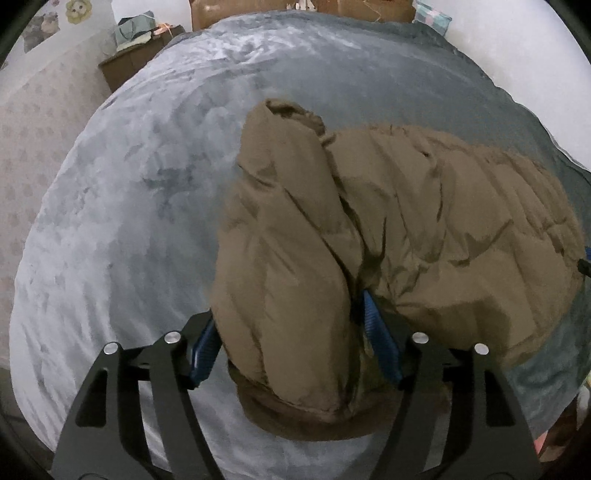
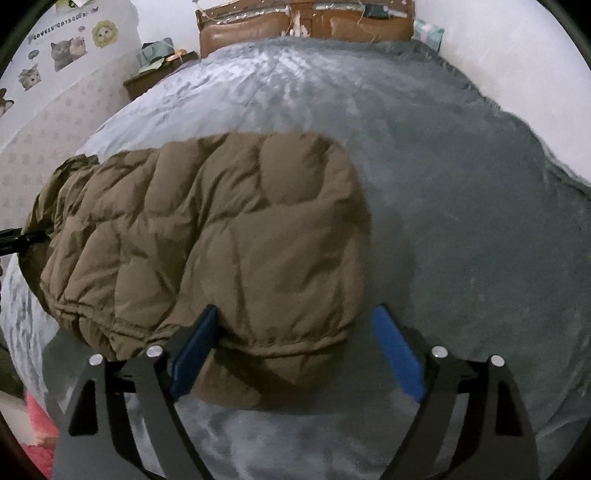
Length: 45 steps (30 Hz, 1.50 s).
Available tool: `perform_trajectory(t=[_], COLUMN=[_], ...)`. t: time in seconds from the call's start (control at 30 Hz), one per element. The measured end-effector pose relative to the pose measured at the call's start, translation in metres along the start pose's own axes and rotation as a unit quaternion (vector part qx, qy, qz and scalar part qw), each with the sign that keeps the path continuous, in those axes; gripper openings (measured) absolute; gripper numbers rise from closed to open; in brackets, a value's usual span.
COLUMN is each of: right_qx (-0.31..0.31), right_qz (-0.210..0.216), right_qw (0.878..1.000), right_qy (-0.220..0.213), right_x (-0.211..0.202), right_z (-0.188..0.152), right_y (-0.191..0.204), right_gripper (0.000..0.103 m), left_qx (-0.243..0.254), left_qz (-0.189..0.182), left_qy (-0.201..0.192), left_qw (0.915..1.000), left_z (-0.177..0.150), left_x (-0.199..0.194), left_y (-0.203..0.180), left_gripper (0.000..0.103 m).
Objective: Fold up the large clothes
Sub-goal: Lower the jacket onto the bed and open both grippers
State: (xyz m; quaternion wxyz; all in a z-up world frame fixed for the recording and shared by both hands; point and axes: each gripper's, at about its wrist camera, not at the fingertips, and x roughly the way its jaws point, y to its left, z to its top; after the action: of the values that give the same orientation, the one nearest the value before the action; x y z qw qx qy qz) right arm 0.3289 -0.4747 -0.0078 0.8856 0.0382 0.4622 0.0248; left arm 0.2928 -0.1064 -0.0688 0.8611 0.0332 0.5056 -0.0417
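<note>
- Nearest you, your left gripper [image 1: 291,332] pointed steeply down at the near end of the brown padded jacket [image 1: 388,229]. Its jaws stood wide on either side of the folded sleeve [image 1: 284,229]. The left blue pad sat just clear of the cloth, and the right pad was tucked into the crease between sleeve and body. I judged nothing was pinched there.
- Your right gripper [image 2: 299,350] was likewise spread wide over the jacket's hem [image 2: 273,347]. The left pad touched the quilted edge, or lay just under it. The right pad stood apart over bare blanket, so that side gripped nothing either.
- The jacket lay flat on the grey blanket [image 1: 122,221] that covers the bed. It sat close to the near edge, with its sleeve laid back along the body. That placement looked like a fold just set down, with both hands spread to let it rest.
- Beyond the jacket the blanket ran bare up to the brown headboard [image 2: 258,26].
- To the far left a small wooden nightstand [image 2: 147,79] held some clutter, below cat stickers [image 2: 62,48] on the wall.
- The next fold would probably need a grip on the thick, springy padding, which could puff open again.
</note>
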Motion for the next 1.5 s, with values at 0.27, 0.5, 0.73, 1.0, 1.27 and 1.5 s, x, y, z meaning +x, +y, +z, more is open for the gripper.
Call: perform_trajectory(t=[0.27,0.5,0.73,1.0,1.27,1.5], right_qx=[0.026,0.004,-0.008,0.005,0.019,0.034], right_qz=[-0.022,-0.016,-0.032,-0.048,-0.044,-0.014], right_qw=[0.998,0.997,0.998,0.999,0.998,0.997], right_qy=[-0.051,-0.075,-0.053,-0.021,-0.035,-0.071], right_x=[-0.017,-0.011,0.019,0.057,0.046,0.011], right_z=[0.013,0.017,0.029,0.028,0.022,0.012], right_y=[-0.01,0.02,0.037,0.026,0.032,0.05], right_gripper=[0.085,0.058,0.045,0.045,0.045,0.057], left_qx=[0.004,-0.015,-0.077,-0.048,-0.043,-0.044], left_qz=[0.042,0.058,0.042,0.071,0.076,0.063], left_qy=[-0.013,-0.016,-0.014,0.006,-0.013,-0.078], left_qw=[0.999,0.9981,0.9961,0.9963,0.9961,0.994], left_z=[0.023,0.04,0.048,0.06,0.065,0.059], left_x=[0.0,0.008,0.022,0.067,0.05,0.001], left_y=[0.006,0.012,0.034,0.019,0.006,-0.022], left_gripper=[0.07,0.071,0.07,0.07,0.069,0.096])
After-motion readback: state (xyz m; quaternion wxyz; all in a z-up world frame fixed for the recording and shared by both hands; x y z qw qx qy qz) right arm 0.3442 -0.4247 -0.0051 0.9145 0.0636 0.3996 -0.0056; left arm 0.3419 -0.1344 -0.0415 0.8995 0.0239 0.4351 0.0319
